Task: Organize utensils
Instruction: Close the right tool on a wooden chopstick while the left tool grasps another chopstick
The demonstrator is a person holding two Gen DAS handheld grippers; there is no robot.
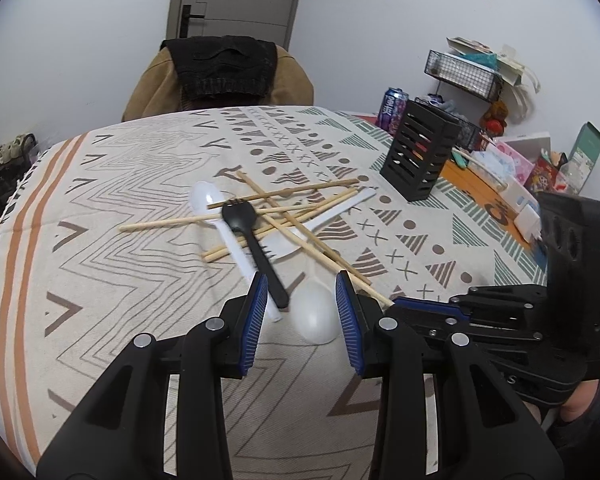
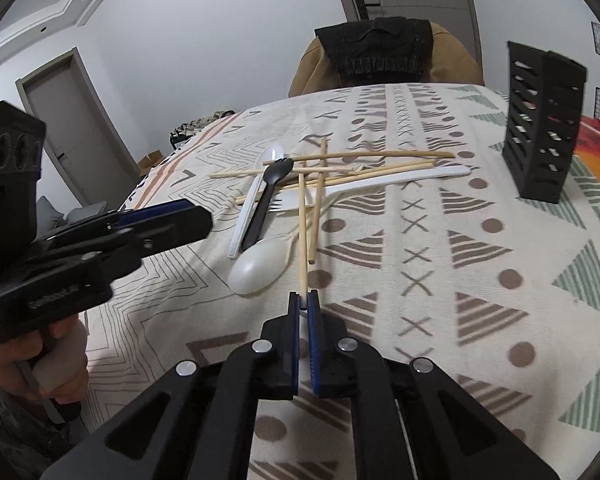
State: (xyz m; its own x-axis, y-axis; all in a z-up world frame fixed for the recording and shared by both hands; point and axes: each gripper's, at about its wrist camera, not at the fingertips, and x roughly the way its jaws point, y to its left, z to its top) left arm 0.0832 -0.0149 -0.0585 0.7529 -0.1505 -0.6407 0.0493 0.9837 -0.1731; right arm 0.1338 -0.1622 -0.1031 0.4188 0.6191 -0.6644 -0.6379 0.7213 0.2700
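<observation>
A heap of utensils lies on the patterned tablecloth (image 1: 112, 216): several wooden chopsticks (image 1: 284, 192), a black spork (image 1: 256, 248), a white spoon (image 1: 314, 312), another white spoon (image 1: 206, 200) and a white fork (image 2: 376, 182). My left gripper (image 1: 302, 300) is open just above the near white spoon and the spork's handle. My right gripper (image 2: 304, 300) is shut on the near end of one chopstick (image 2: 301, 240). A black slotted utensil holder (image 1: 418, 152) stands at the right, also in the right wrist view (image 2: 540, 120).
A chair draped with a brown jacket (image 1: 220, 76) stands at the table's far edge. A drink can (image 1: 392, 108), a wire basket (image 1: 464, 72) and boxes (image 1: 516, 168) crowd the far right. The left gripper shows in the right wrist view (image 2: 168, 224).
</observation>
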